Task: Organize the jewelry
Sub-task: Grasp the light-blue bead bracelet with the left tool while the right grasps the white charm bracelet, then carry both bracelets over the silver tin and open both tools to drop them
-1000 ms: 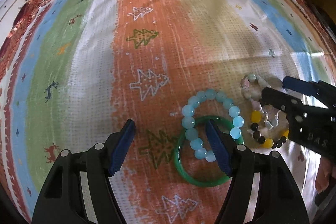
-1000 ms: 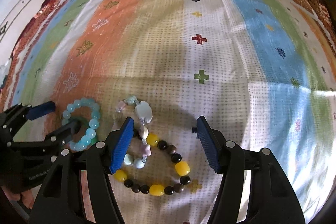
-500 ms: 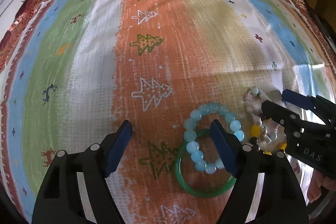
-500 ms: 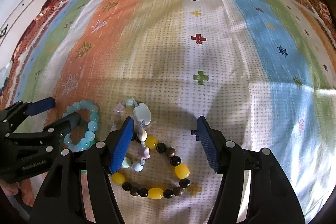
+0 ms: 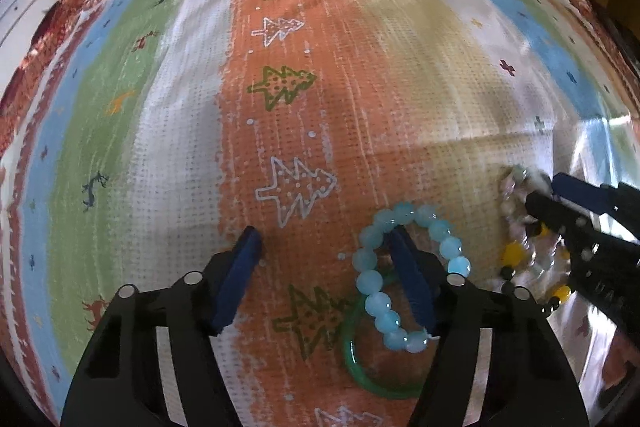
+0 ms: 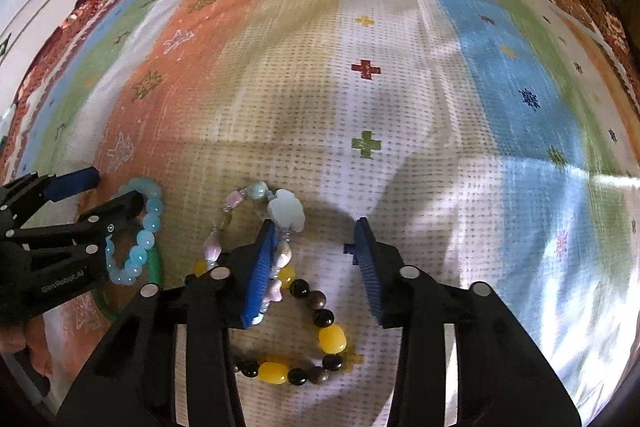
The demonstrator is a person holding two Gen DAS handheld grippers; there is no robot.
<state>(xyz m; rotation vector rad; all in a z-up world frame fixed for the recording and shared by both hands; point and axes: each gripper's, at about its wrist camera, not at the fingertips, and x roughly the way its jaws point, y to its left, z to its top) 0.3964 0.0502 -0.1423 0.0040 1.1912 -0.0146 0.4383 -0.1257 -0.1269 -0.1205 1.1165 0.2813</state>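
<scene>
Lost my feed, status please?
Both grippers open. Left gripper astride blue bead bracelet, which overlaps green bangle. Right gripper astride tangled bracelets.

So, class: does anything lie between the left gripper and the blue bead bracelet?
Nothing visible does. The left gripper is open, and one finger already pokes inside the blue bead bracelet. The bracelet overlaps a green bangle, so closing could catch that too.

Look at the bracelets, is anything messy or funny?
Yes. The light blue bead bracelet lies on top of the green bangle, and the pastel charm bracelet overlaps the yellow-and-dark bead bracelet. Nothing looks broken.
</scene>
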